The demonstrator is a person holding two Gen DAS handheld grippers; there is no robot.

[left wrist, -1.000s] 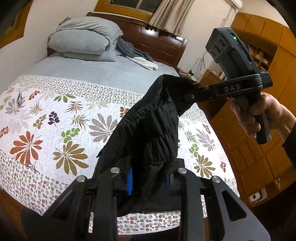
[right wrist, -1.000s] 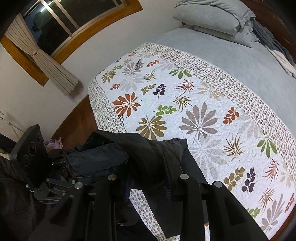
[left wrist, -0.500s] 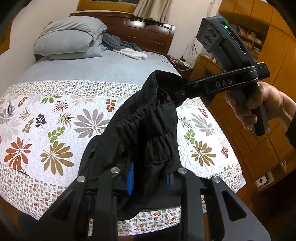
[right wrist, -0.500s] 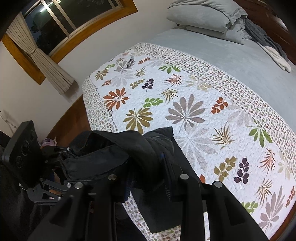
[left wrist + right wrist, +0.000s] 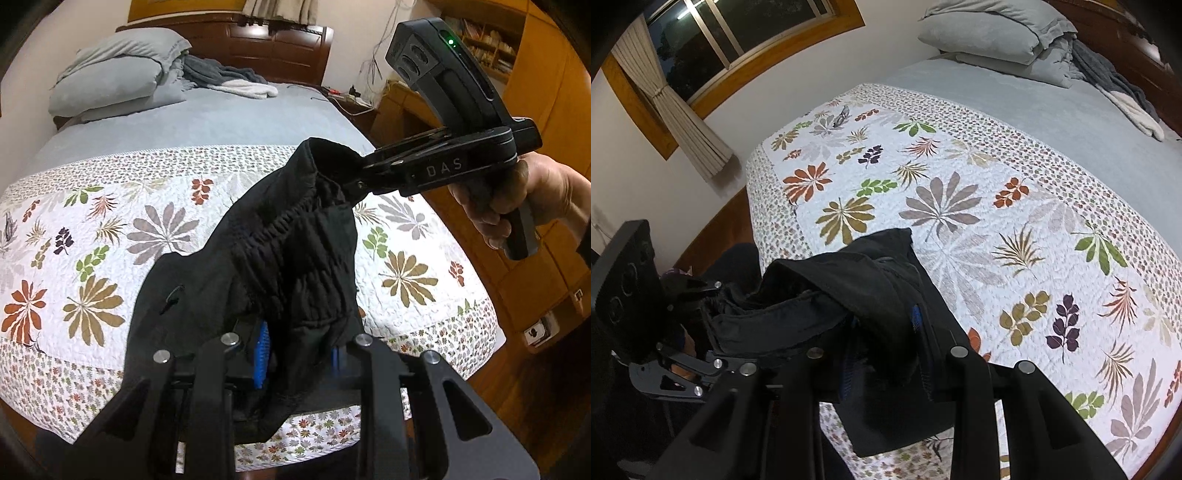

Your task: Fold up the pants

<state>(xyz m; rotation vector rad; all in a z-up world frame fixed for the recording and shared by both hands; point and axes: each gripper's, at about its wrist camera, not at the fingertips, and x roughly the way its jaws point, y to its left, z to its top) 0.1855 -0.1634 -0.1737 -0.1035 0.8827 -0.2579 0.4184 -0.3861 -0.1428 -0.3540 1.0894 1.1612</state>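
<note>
1. My left gripper (image 5: 299, 354) has its jaws clenched on the black pants (image 5: 288, 258); my right gripper (image 5: 351, 177) pinches the waistband's other end.
2. The pants hang bunched between them, their lower cloth draping onto the quilt (image 5: 960, 206) at the bed's foot.
3. I judge folding barely begun: spreading flat and every fold remain.

Matt black cloth pants (image 5: 295, 258); quilted cotton bedspread (image 5: 110, 236).
</note>
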